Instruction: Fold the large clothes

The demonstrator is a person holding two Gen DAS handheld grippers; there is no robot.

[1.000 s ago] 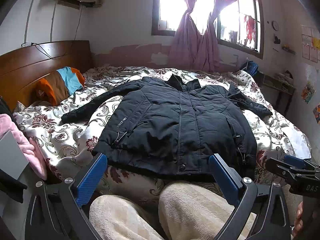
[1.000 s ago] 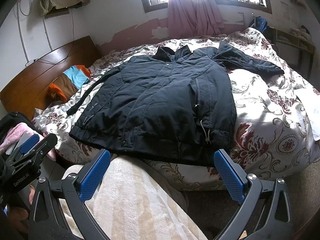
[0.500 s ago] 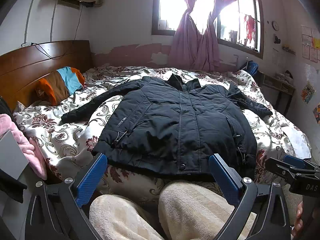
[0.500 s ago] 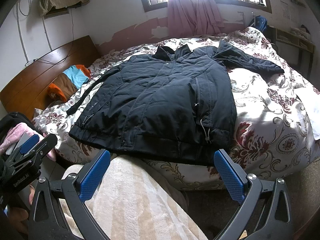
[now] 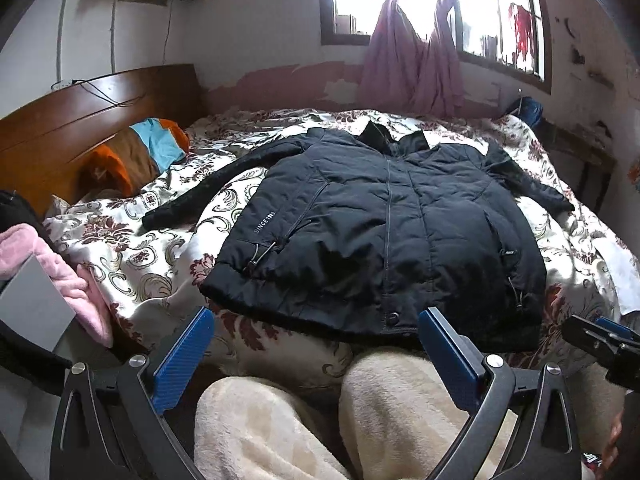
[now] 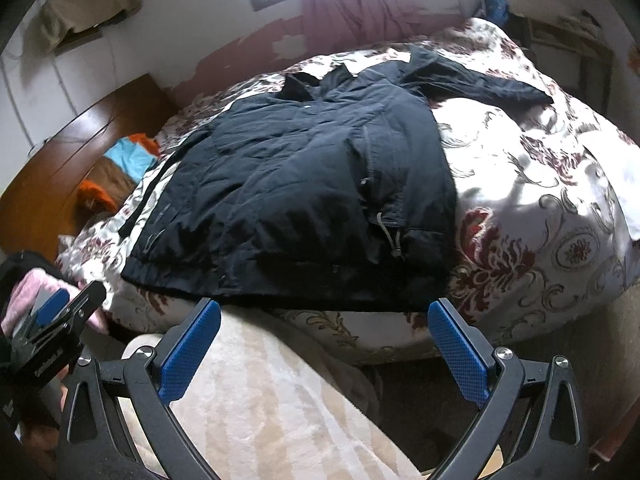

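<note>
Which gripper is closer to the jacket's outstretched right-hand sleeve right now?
Right, as far as the views show. The right gripper hangs below the hem at the side of the sleeve; the left gripper sits nearer the jacket's middle. Neither touches it.

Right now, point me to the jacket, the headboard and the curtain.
jacket (image 5: 384,240), left wrist view, on the front panel by the zip line.
headboard (image 5: 80,120), left wrist view, on the bare wooden face.
curtain (image 5: 412,68), left wrist view, on the gathered pink cloth below the tie.

One black jacket (image 5: 384,232), two grippers, one bed (image 5: 132,256), one window (image 5: 432,0).
</note>
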